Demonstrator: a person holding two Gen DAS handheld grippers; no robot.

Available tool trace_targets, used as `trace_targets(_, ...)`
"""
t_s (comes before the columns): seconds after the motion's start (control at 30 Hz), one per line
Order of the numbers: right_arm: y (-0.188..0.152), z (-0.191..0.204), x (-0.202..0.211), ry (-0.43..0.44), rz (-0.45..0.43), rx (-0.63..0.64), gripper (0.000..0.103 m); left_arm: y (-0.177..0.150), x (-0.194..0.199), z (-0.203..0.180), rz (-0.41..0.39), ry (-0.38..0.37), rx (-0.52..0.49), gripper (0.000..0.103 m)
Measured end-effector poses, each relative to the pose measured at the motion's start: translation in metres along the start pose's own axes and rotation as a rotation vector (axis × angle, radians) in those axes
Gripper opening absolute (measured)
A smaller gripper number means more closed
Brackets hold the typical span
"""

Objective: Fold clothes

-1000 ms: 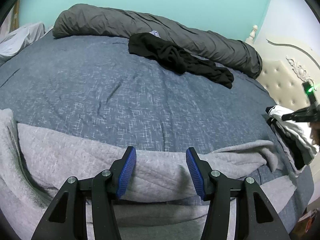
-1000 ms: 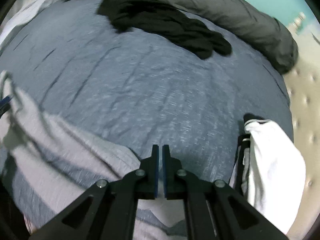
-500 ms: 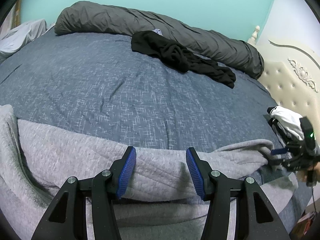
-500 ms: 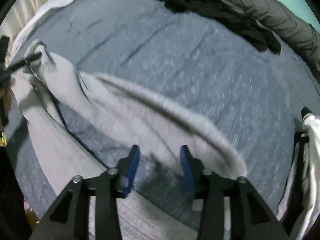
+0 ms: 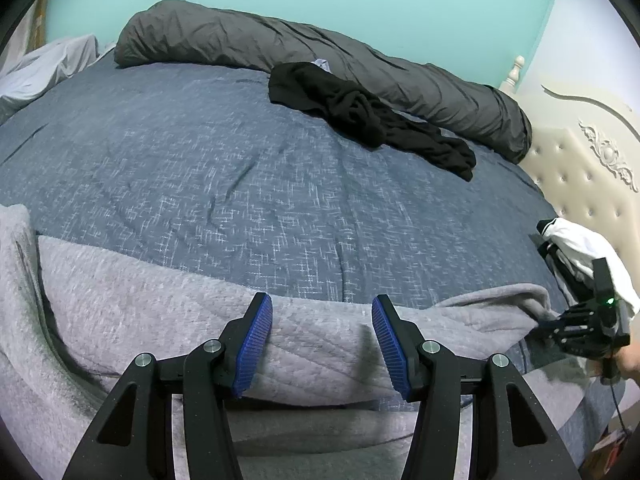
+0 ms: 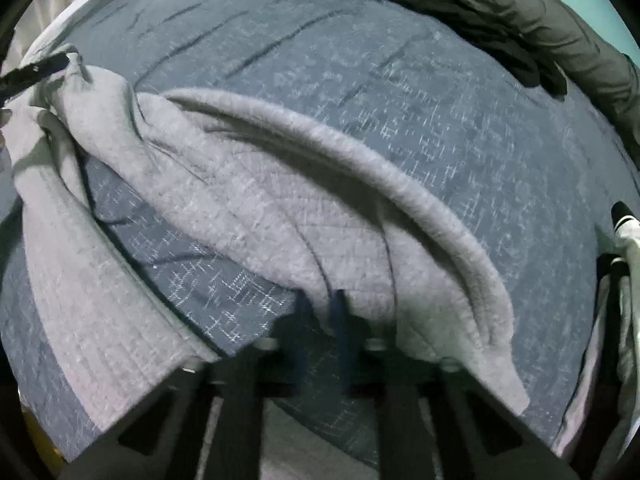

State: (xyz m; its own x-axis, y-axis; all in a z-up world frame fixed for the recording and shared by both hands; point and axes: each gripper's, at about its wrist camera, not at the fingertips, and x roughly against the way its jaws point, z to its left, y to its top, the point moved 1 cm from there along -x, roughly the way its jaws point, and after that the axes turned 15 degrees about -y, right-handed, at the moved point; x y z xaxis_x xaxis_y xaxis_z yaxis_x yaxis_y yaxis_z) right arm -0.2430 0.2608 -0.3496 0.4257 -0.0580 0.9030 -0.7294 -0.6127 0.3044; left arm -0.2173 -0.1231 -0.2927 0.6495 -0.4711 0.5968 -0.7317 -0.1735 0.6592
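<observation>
- Since a second ago your right gripper (image 6: pixel 320 316) has dropped from above the blue bedspread (image 5: pixel 248 168) down onto the grey fleece garment (image 5: pixel 152 312); its jaws sprang apart on the way and have just been closing, and now they stand nearly together with a pinch of grey fleece between the pads
- Your left gripper (image 5: pixel 322 340) has not shifted: jaws apart, straddling a thick rolled fold of the same garment, pads not visibly pressing it
- The garment lies along the near edge of the bedspread, a soft quilted grey with a rounded folded ridge arcing across it and one loose end trailing toward the headboard (image 5: pixel 580 168) side
- Bedspread shows through a gap between two parts of the grey cloth
- A black garment (image 5: pixel 360 112) lies crumpled at the bedspread's far side, against a rolled dark grey duvet (image 5: pixel 280 44)
- A white and black garment (image 5: pixel 580 248) sits at the bedspread's headboard edge, just beyond your right gripper
</observation>
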Motion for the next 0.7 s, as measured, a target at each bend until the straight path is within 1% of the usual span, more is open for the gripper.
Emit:
trace_targets(0.17, 0.012, -0.013, 0.038, 0.023, -0.059, 0.023, 0.003, 0.002, 0.003, 0.002, -0.008, 0.001, 0.005, 0.056)
trace_targets(0.3, 0.028, -0.026, 0.075, 0.059, -0.12, 0.018, 0.003, 0.003, 0.007, 0.003, -0.018, 0.003, 0.007, 0.056)
trace_targets(0.43, 0.05, -0.036, 0.111, 0.047, -0.171, 0.051, 0.003, 0.004, 0.01, 0.007, -0.024, 0.005, 0.016, 0.056)
trace_targets(0.5, 0.061, -0.044, 0.114, 0.029, -0.182, 0.05, 0.003, 0.004, 0.011, 0.008, -0.027, 0.007, 0.017, 0.056)
trace_targets(0.57, 0.074, -0.052, 0.116, -0.009, -0.191, 0.048, 0.003, 0.004, 0.011, 0.008, -0.026, 0.011, 0.015, 0.056)
trace_targets(0.7, 0.108, -0.057, 0.088, -0.115, -0.168, 0.039, 0.003, 0.003, 0.01, 0.01, -0.021, 0.017, 0.011, 0.056)
